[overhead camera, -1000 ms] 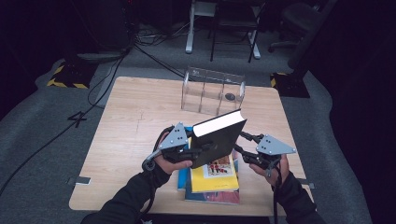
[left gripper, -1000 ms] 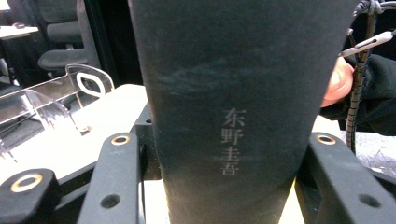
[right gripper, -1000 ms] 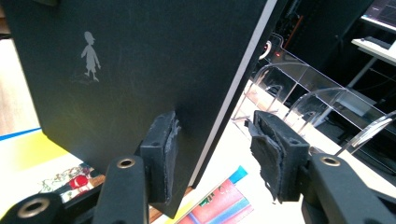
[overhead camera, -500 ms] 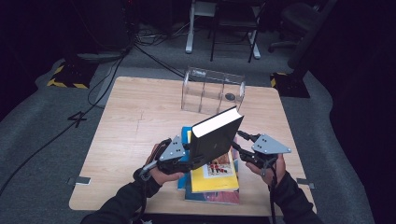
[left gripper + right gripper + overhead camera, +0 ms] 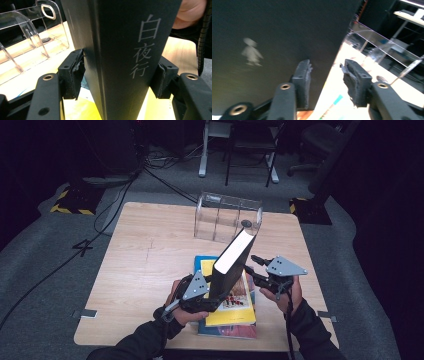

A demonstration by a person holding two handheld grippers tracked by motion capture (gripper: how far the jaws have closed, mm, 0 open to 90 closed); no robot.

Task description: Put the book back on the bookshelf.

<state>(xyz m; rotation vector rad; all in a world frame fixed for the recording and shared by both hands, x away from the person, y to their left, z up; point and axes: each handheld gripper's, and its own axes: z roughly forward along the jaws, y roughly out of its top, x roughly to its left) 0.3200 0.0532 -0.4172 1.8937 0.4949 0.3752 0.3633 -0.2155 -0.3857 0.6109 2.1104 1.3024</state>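
Observation:
A thick black book (image 5: pixel 232 265) stands tilted on its lower end over a yellow book (image 5: pixel 235 307), its white page edge facing up. My left gripper (image 5: pixel 215 302) is shut on the black book low down. In the left gripper view both pads (image 5: pixel 75 72) press its sides across the lettered spine (image 5: pixel 120 50); these jaws have just been opening, with the book between them. My right gripper (image 5: pixel 252 265) is open at the book's right. In the right gripper view (image 5: pixel 327 80) one pad (image 5: pixel 303 80) rests against the dark cover (image 5: pixel 274 37). Its jaws have just been opening, with nothing between them.
The yellow book lies on a blue one (image 5: pixel 227 330) near the front edge of the wooden table (image 5: pixel 145 265). A clear acrylic rack (image 5: pixel 225 215) with dividers stands at the back, just beyond the black book's top. It also appears in the gripper views (image 5: pixel 30 30) (image 5: pixel 382 42).
The black book has swung from showing its broad cover to standing steeper and edge-on. My left gripper has dropped toward the book's lower end. The right gripper has stayed at its side.

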